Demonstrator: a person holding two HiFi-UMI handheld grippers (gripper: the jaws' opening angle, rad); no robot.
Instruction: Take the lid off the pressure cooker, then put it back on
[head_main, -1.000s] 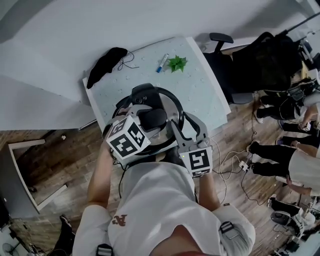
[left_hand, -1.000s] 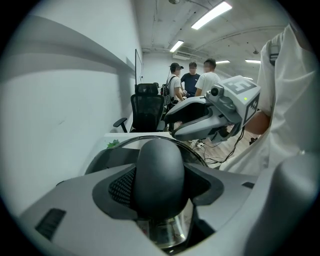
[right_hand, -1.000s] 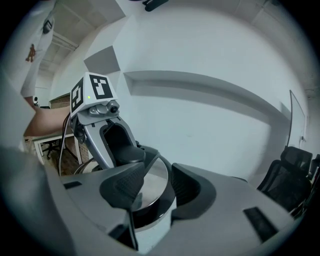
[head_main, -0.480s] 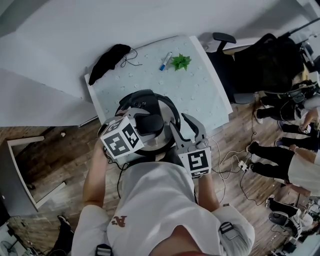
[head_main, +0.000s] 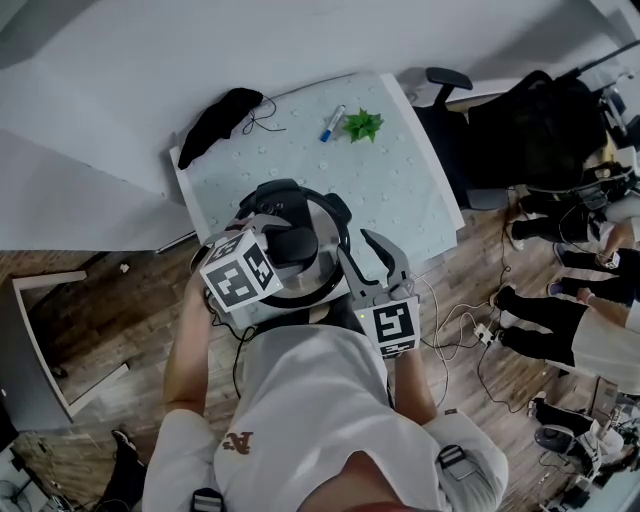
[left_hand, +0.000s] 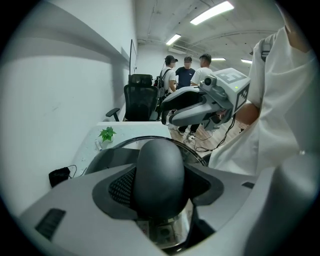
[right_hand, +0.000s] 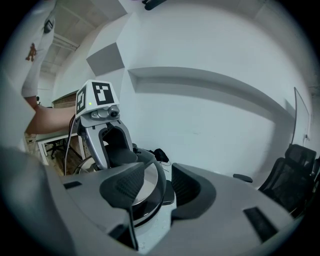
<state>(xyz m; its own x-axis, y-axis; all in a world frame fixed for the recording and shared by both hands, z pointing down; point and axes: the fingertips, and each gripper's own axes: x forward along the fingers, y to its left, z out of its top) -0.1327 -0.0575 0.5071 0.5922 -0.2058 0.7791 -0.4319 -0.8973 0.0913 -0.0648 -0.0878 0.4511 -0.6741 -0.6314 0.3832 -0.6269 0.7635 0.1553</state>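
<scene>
Black knob (left_hand: 160, 175) of the lid (head_main: 322, 272) is clamped in my left gripper (head_main: 292, 245). My right gripper (right_hand: 159, 180) hangs with jaws apart beside the cooker (right_hand: 145, 209).

- pressure cooker (head_main: 320, 274) at the bench's (head_main: 410, 190) near edge
- plant (head_main: 362, 125) and marker (head_main: 332, 122) side by side behind it
- pouch (head_main: 220, 120) at the far left corner

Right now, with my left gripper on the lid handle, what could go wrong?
The right gripper is open and holds nothing, so the cooker may turn or lift too when the left gripper, shut on the lid handle, pulls. The cooker also seems to stand near the table's near-left corner; a drag could tip it off.
</scene>
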